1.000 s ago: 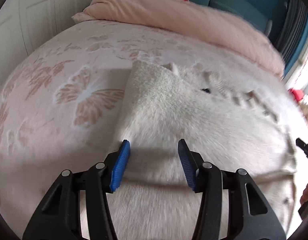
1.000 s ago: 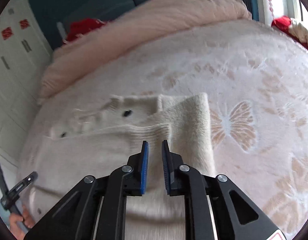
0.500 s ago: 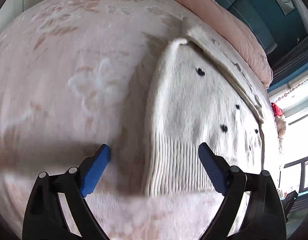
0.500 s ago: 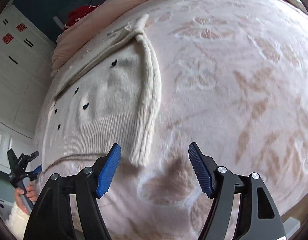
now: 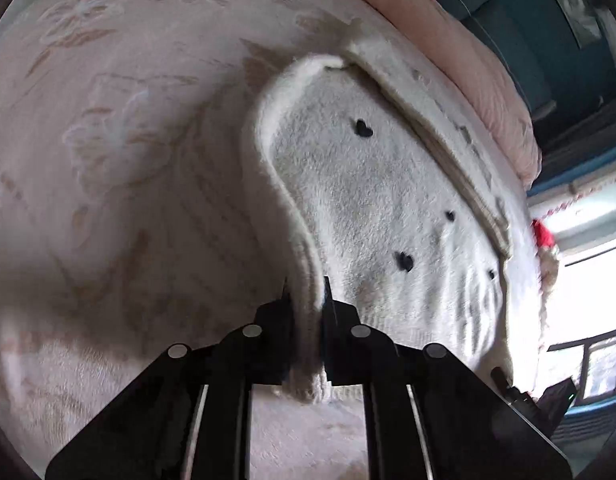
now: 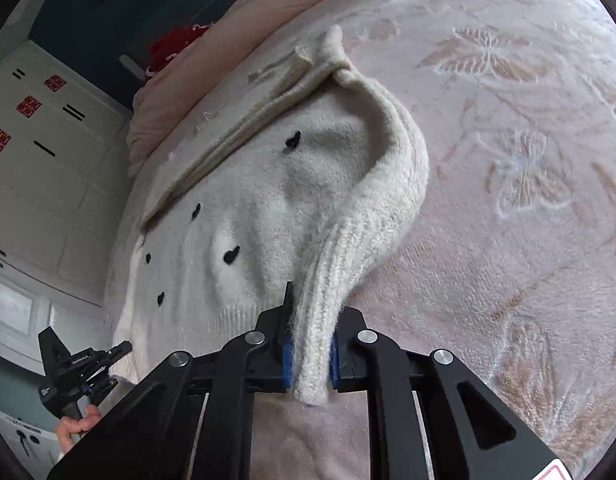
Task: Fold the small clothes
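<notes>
A small cream knitted sweater (image 5: 371,200) with black heart marks lies on the pink bed. My left gripper (image 5: 306,300) is shut on its left bottom corner, the ribbed hem pinched between the jaws. My right gripper (image 6: 309,320) is shut on the right bottom corner of the sweater (image 6: 268,200), whose ribbed edge is lifted and bunched between the blue pads (image 6: 288,356). The far folded edge of the sweater lies flat near the pillow end.
A pink butterfly-pattern blanket (image 5: 128,140) covers the bed (image 6: 507,160). A rolled pink duvet (image 5: 447,40) lies along the far side, with something red (image 6: 172,48) behind it. White cupboards (image 6: 48,160) stand at the left. The other gripper (image 6: 76,368) shows in the right wrist view.
Both grippers were open half a second ago, astride the sweater's bottom corners. Both have now closed on the hem corners, and the right corner is raised off the bed.
</notes>
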`<action>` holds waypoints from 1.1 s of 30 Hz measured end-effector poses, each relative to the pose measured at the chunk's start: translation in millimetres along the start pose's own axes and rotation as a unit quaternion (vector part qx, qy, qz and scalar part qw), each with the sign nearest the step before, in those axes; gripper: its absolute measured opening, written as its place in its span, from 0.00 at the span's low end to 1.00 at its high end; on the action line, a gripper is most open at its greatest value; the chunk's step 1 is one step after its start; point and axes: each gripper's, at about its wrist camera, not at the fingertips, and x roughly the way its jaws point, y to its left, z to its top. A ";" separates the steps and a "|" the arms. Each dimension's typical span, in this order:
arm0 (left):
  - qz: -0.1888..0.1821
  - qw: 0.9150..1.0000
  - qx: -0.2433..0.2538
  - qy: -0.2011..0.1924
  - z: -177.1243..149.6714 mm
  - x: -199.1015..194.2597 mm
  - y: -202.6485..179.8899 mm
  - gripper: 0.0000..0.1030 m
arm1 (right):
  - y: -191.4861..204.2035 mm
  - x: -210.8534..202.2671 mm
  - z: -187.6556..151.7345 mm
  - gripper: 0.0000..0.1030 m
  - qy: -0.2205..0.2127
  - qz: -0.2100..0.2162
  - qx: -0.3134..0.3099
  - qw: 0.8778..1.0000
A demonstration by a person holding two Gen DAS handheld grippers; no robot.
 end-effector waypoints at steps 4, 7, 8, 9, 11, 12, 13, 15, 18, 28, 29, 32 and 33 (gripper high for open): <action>-0.015 0.999 0.022 -0.038 -3.1 -54.4 5.4 0.06 | 14.4 -48.0 -2.7 0.10 -0.030 0.000 -0.036 0.999; -0.025 0.998 0.040 -0.037 -19.2 -85.3 11.2 0.06 | 17.8 -78.9 -14.6 0.10 -0.034 -0.010 -0.067 0.997; -0.026 0.998 0.043 -0.035 -24.7 -92.2 12.5 0.06 | 17.5 -88.3 -20.0 0.09 -0.030 -0.012 -0.074 0.997; -0.025 0.998 0.046 -0.033 -34.0 -102.9 15.1 0.06 | 16.8 -95.8 -24.5 0.09 -0.026 -0.015 -0.079 0.996; -0.022 0.998 0.059 -0.020 -53.0 -120.2 18.4 0.06 | 14.5 -116.2 -42.4 0.09 -0.006 -0.024 -0.101 0.995; -0.021 0.998 0.067 -0.007 -66.7 -130.6 22.1 0.06 | 12.4 -122.1 -53.3 0.09 0.005 -0.029 -0.112 0.993; -0.018 0.997 0.074 0.005 -79.0 -138.2 25.0 0.06 | 11.8 -128.8 -67.7 0.09 0.024 -0.037 -0.131 0.990; -0.012 0.995 0.098 0.030 -108.6 -157.5 32.4 0.06 | 11.7 -141.8 -98.3 0.09 0.062 -0.054 -0.168 0.982; -0.006 0.989 0.132 0.067 -152.8 -185.8 45.6 0.06 | 7.6 -163.1 -149.1 0.09 0.121 -0.065 -0.209 0.968; 0.003 0.982 0.125 0.142 -246.4 -239.4 81.1 0.06 | -30.9 -222.7 -247.2 0.10 0.207 -0.012 -0.135 0.969; 0.005 0.982 0.125 0.140 -247.4 -242.1 80.4 0.06 | -32.4 -225.1 -248.1 0.10 0.208 -0.006 -0.126 0.970; -0.007 0.986 0.127 0.104 -223.6 -249.0 69.1 0.06 | -26.2 -231.9 -221.7 0.10 0.179 0.013 -0.122 0.976; -0.022 0.988 0.126 0.090 -207.4 -249.2 62.8 0.06 | -21.5 -235.4 -201.4 0.10 0.154 0.020 -0.122 0.980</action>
